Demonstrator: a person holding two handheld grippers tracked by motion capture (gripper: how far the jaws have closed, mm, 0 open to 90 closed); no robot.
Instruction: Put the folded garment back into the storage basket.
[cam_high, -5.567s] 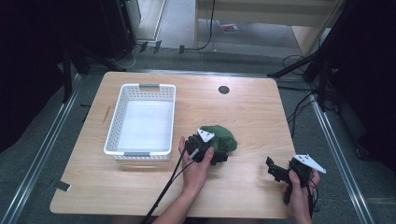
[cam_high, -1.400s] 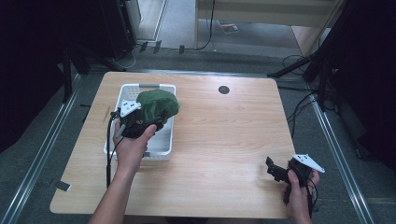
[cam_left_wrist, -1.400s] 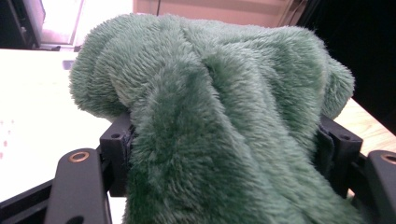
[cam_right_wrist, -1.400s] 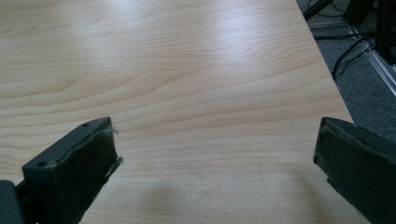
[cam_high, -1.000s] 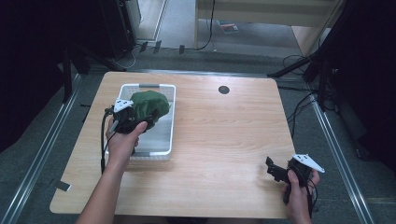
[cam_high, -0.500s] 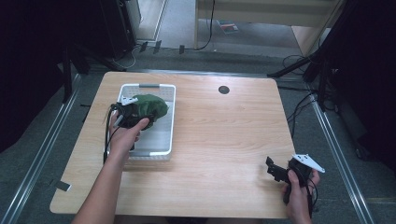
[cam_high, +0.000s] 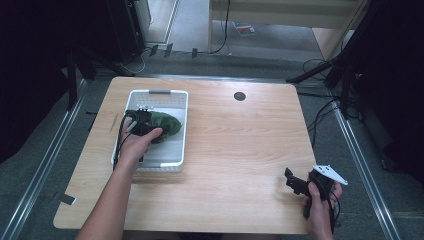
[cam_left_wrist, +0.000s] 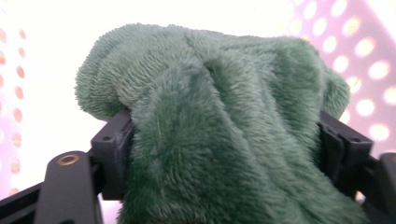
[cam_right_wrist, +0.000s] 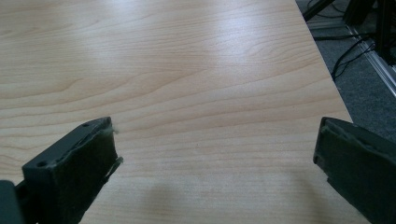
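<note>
A dark green fleecy cloth (cam_high: 165, 123) lies bunched inside the white perforated basket (cam_high: 172, 157) at the table's left. My left gripper (cam_high: 150, 128) is down in the basket, shut on the cloth. In the left gripper view the green cloth (cam_left_wrist: 219, 126) bulges between the two black jaws, with the basket's lit wall (cam_left_wrist: 364, 60) behind. My right gripper (cam_high: 292, 182) rests near the table's front right corner, open. In the right gripper view its fingers (cam_right_wrist: 77, 163) stand wide apart over bare wood.
The wooden table (cam_high: 240, 145) has a round black cable hole (cam_high: 239, 96) at the back. Its right edge (cam_right_wrist: 327, 74) runs close to my right gripper, with grey floor and cables beyond. Metal rails flank the table on both sides.
My left gripper has carried the green cloth from the table's middle over to the basket and lowered it in. The right gripper has not moved.
</note>
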